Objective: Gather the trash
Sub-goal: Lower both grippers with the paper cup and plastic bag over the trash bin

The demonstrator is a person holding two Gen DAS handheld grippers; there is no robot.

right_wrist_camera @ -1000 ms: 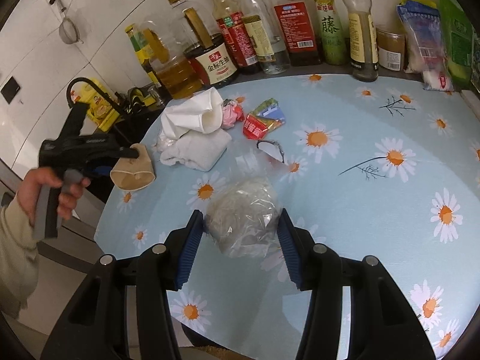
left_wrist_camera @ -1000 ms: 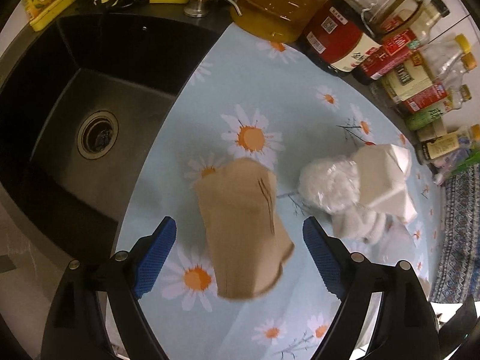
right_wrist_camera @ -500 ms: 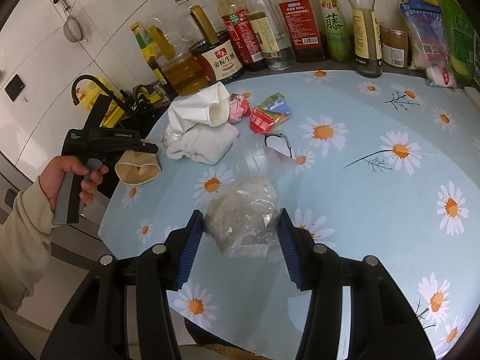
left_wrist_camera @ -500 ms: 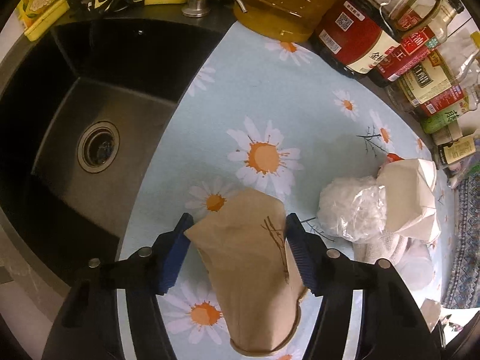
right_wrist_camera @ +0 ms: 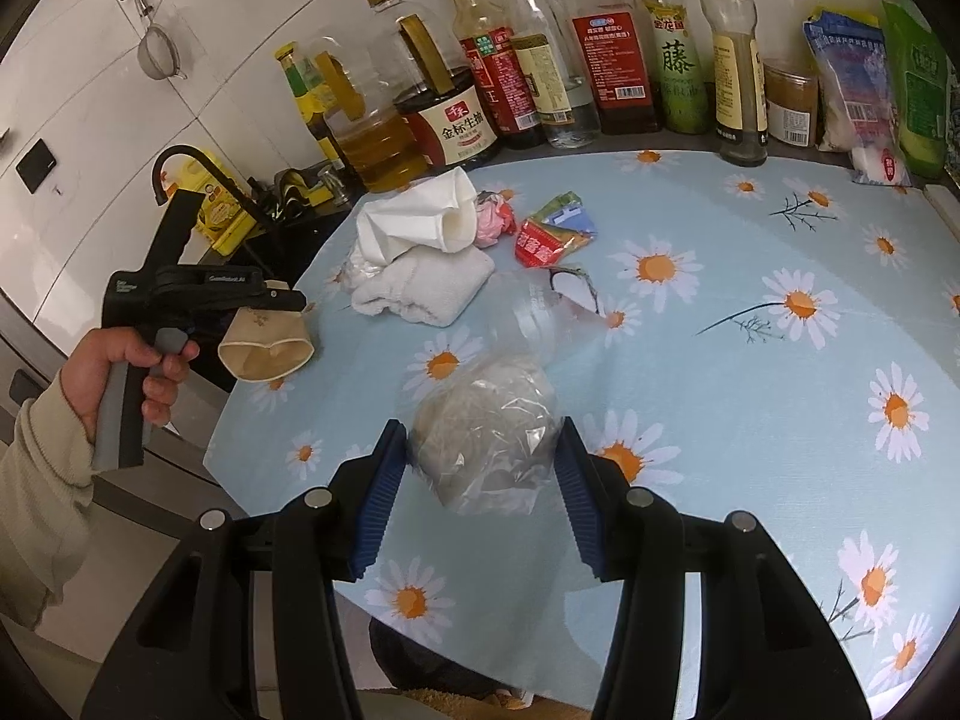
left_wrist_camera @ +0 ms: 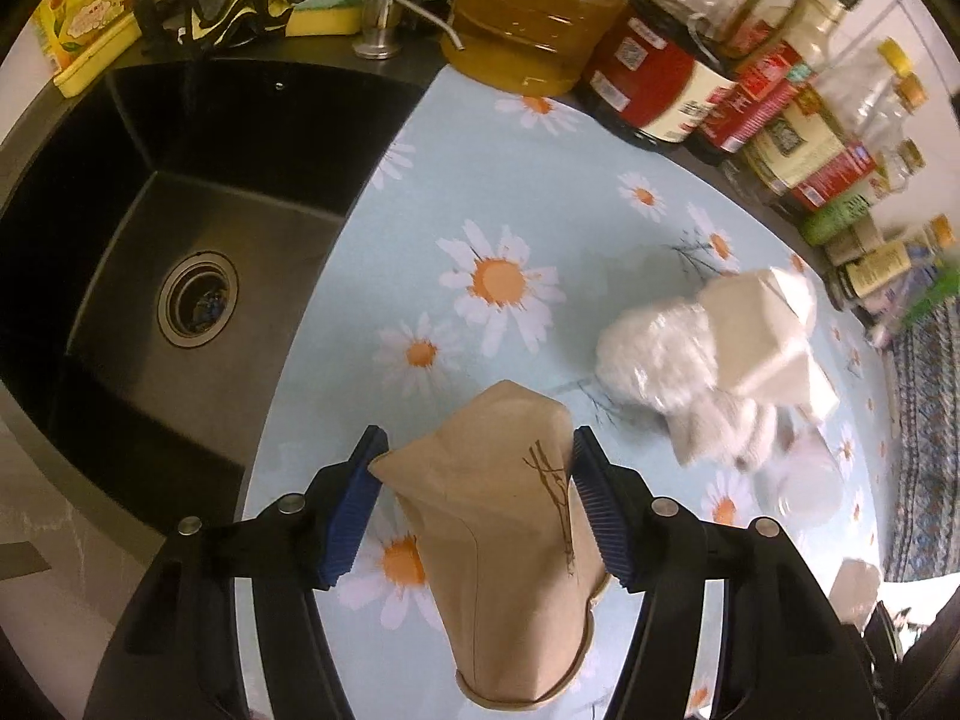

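Note:
My left gripper [left_wrist_camera: 474, 504] is shut on a crushed brown paper cup [left_wrist_camera: 510, 546] and holds it above the daisy tablecloth [left_wrist_camera: 498, 192]; the cup also shows in the right wrist view [right_wrist_camera: 267, 342]. My right gripper [right_wrist_camera: 483, 480] is shut on a clear plastic bag of grey crumpled stuff [right_wrist_camera: 486, 426], held above the cloth. A heap of white tissue and towel [right_wrist_camera: 420, 258], a pink wad [right_wrist_camera: 492, 222] and a red snack wrapper [right_wrist_camera: 540, 240] lie at the back of the table.
A black sink [left_wrist_camera: 180, 228] lies left of the table, with a faucet [right_wrist_camera: 180, 162]. Oil and sauce bottles [right_wrist_camera: 540, 60] line the back wall. Food packets [right_wrist_camera: 870, 78] stand at the back right. A clear plastic lid [right_wrist_camera: 573, 288] lies mid-table.
My left gripper closed around the paper cup and lifted it off the cloth. My right gripper kept its hold on the plastic bag and barely moved.

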